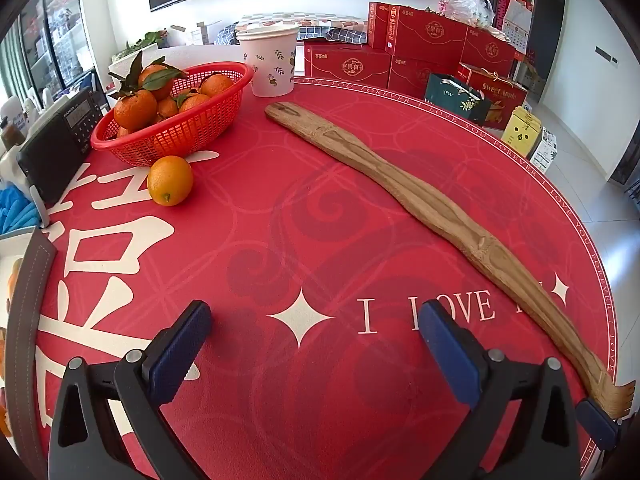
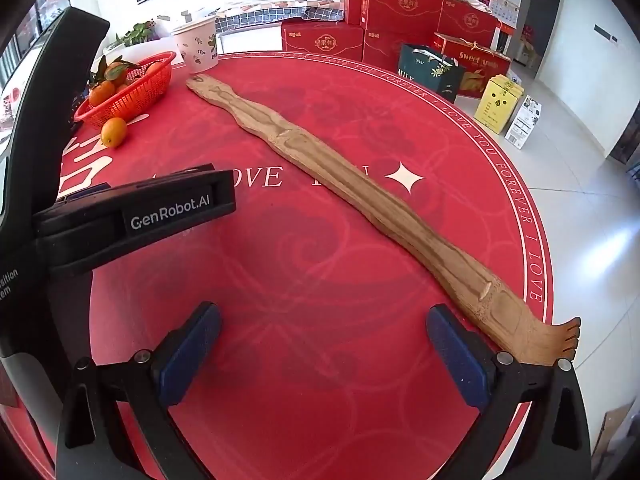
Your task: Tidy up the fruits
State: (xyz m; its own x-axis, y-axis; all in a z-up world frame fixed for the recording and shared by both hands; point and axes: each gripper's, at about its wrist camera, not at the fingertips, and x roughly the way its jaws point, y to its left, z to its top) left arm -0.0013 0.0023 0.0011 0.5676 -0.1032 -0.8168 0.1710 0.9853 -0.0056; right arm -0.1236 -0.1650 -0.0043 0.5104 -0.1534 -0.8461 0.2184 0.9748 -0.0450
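Both grippers sit low over the near part of the round table (image 1: 360, 208), which is covered in red printed cloth.

Left gripper (image 1: 316, 324): jaws spread wide apart, nothing between them, blue pads (image 1: 180, 356) facing inward. It is also seen side-on in the right wrist view (image 2: 136, 216), at the left of that frame.

Right gripper (image 2: 324, 328): jaws likewise wide apart, holding nothing.

Loose orange (image 1: 170, 180) lies on the cloth toward the table's far left, just beside the near rim of the red basket (image 1: 200, 128); whether it touches the basket cannot be told. It is well ahead of the left gripper and to the left of its left finger line. From the right gripper it is farther off, far left (image 2: 114, 132).

The basket holds a pile of leafy tangerines (image 1: 136, 108) and stands near the table's far-left edge. A white printed paper cup (image 1: 272, 64) stands just beside it at the far edge.

A long wooden back scratcher (image 1: 400, 192) lies diagonally from near the cup to the near-right edge, its claw end just beside the right gripper's right finger (image 2: 560, 340).
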